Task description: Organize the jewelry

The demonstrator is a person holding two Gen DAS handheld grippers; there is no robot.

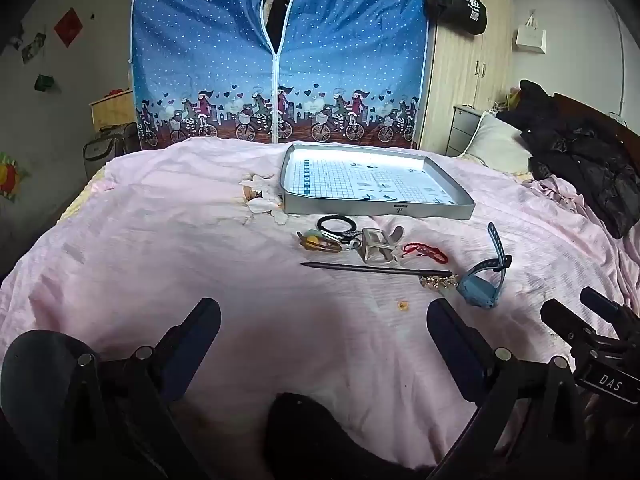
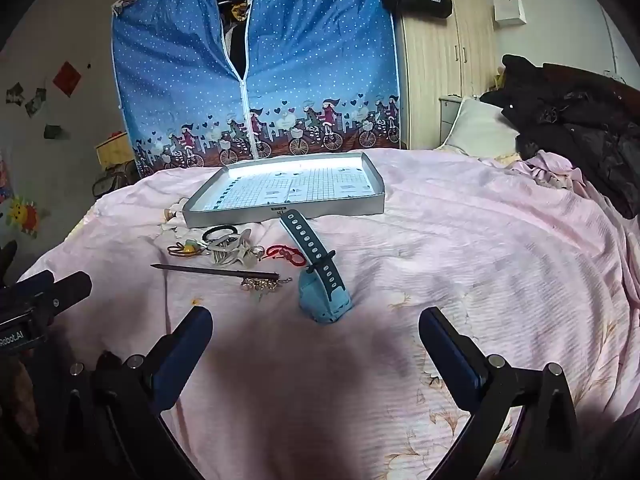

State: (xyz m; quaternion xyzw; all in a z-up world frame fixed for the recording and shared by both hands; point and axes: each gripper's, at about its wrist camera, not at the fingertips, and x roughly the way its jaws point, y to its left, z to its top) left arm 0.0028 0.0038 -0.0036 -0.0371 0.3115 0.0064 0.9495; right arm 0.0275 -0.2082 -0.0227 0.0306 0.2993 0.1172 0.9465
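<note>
A bed (image 1: 168,240) under a pink sheet is carrying everything. A shallow grey tray (image 1: 376,210) is lying toward its far side, with nothing inside it. Just in front of the tray the jewelry is lying in a loose cluster: a blue watch (image 2: 324,304) to the right, a dark hair stick (image 1: 372,270) nearest the camera, a red cord bracelet (image 1: 424,252) and a black hair tie (image 1: 336,224) beside the tray. The left gripper (image 1: 324,320) and right gripper (image 2: 316,328) are hovering in front of the tray, fingers spread wide and holding nothing.
</note>
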